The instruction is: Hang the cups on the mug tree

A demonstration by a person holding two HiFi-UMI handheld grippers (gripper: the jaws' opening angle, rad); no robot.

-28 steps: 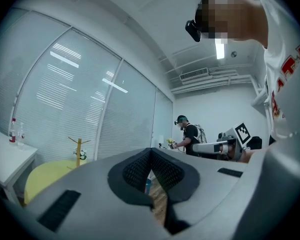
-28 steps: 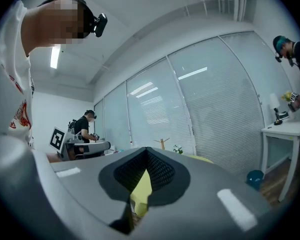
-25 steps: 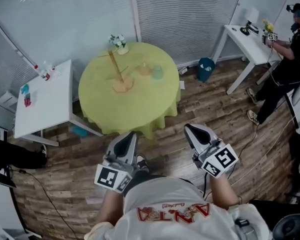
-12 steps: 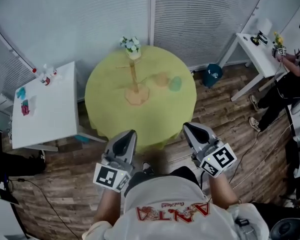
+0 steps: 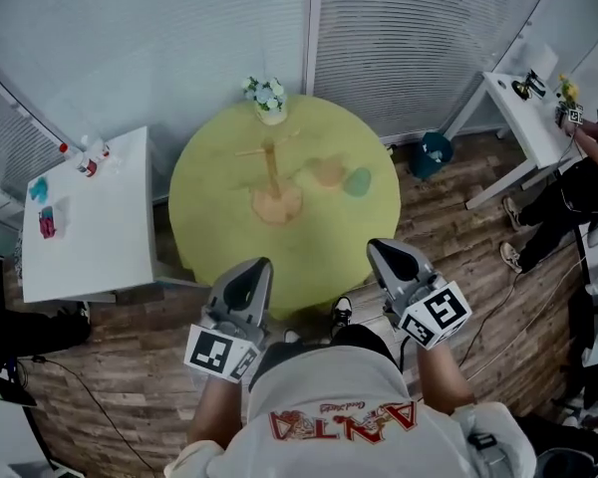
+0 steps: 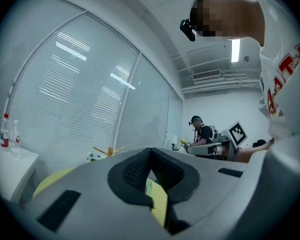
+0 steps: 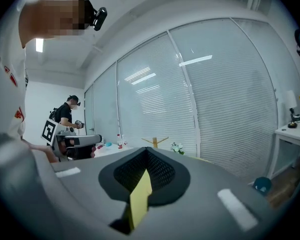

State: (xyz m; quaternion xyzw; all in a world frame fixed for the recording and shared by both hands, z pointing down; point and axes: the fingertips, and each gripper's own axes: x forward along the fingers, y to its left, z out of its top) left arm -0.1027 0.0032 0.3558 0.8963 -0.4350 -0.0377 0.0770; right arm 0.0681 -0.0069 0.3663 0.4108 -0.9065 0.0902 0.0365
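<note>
A round table (image 5: 219, 247) with a yellow-green cloth sits in the upper centre of the frame, seen from above. On it stands a wooden mug tree (image 5: 272, 170), with a pale orange cup (image 5: 327, 172) and a green cup (image 5: 357, 181) on the cloth just to its right. Lower centre, the left gripper (image 5: 251, 272) and right gripper (image 5: 391, 257) are held side by side, both with jaws closed on nothing.

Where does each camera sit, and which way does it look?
Head view: on the person's head, steeply down at yellow table, mug tree, orange cup, green cup; left gripper, right gripper, shirt show.
Left gripper view: on that gripper, along its shut jaws toward window blinds; shirt at right.
Right gripper view: on that gripper, along its shut jaws toward window blinds; shirt at left.
Shared: all three show the mug tree.
</note>
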